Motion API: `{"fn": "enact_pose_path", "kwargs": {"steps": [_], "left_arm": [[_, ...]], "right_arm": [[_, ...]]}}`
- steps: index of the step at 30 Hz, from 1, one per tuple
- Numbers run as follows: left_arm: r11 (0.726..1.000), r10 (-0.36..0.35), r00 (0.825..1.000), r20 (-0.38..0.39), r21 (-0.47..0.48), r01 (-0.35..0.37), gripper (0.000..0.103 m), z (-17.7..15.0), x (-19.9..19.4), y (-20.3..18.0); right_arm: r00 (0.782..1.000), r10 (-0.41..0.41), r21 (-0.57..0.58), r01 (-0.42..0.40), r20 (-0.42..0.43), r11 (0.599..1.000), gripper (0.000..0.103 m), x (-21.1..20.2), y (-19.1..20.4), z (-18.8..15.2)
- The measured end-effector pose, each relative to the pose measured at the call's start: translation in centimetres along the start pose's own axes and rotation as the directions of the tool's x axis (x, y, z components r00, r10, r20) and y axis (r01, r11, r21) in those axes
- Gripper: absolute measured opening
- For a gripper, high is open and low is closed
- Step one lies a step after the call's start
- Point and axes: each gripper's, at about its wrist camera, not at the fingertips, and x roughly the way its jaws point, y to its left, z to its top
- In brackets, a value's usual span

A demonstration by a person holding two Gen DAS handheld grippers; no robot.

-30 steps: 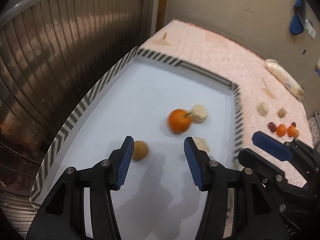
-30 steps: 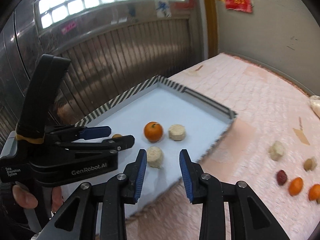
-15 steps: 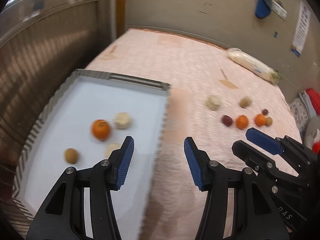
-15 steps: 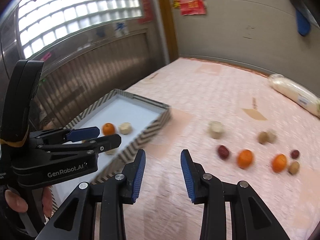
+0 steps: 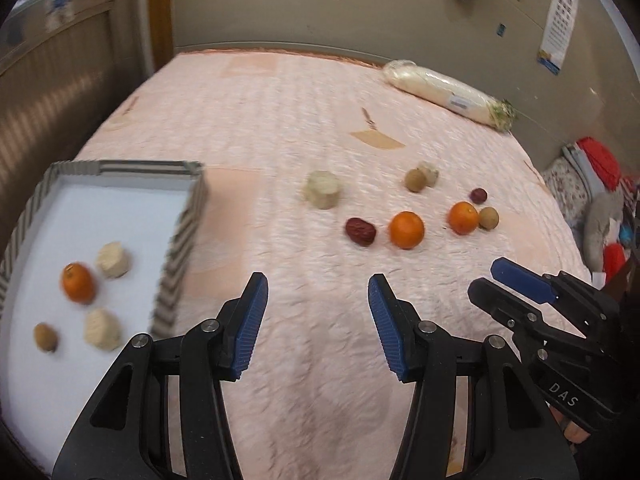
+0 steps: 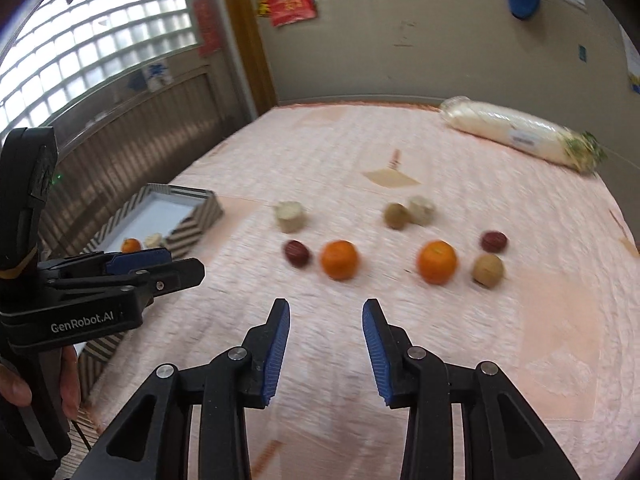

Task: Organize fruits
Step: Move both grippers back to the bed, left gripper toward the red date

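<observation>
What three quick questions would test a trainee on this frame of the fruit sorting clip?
1. True or false: the left gripper holds a fruit.
2. How many oranges lie loose on the pink cover, outside the tray?
A. one B. two C. three
3. Fill in: the dark red date nearest the tray lies just beside an ____.

Key: 1 false, both grippers are open with nothing between the fingers, the right gripper too. 2 B; a third orange is in the tray. 3 orange.
</observation>
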Motion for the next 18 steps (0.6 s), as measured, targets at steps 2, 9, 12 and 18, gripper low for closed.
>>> {"fn": "enact_pose_path", "kwargs": {"steps": [2, 9, 12, 18], "left_arm": [[1.0, -0.001, 1.0, -0.012, 0.012, 0.002, 0.052, 0.5, 1.0, -0.5], [0.998, -0.005, 0.999, -0.041, 0.063, 0.007, 0.052, 2.2, 4.5, -2.0], [0.994, -0.03, 0.998, -0.06, 0.099, 0.036, 0.052, 2.6, 5.7, -2.8], [0.993, -0.012, 0.996, -0.088, 0.113, 0.022, 0.052, 3.0, 7.8, -2.9]], "right_arm": [[1.0, -0.007, 0.009, 0.007, -0.007, 1.0, 0.036, 0.2, -0.9, -0.1], [1.0, 0.006, 0.03, -0.006, -0.001, 1.0, 0.036, 0.3, -2.3, -0.2], [1.0, 0.017, 0.036, -0.017, -0.007, 0.999, 0.036, 0.6, -2.6, -0.4], [1.0, 0.022, 0.036, -0.021, -0.017, 0.999, 0.037, 1.1, -2.8, -0.4]]}}
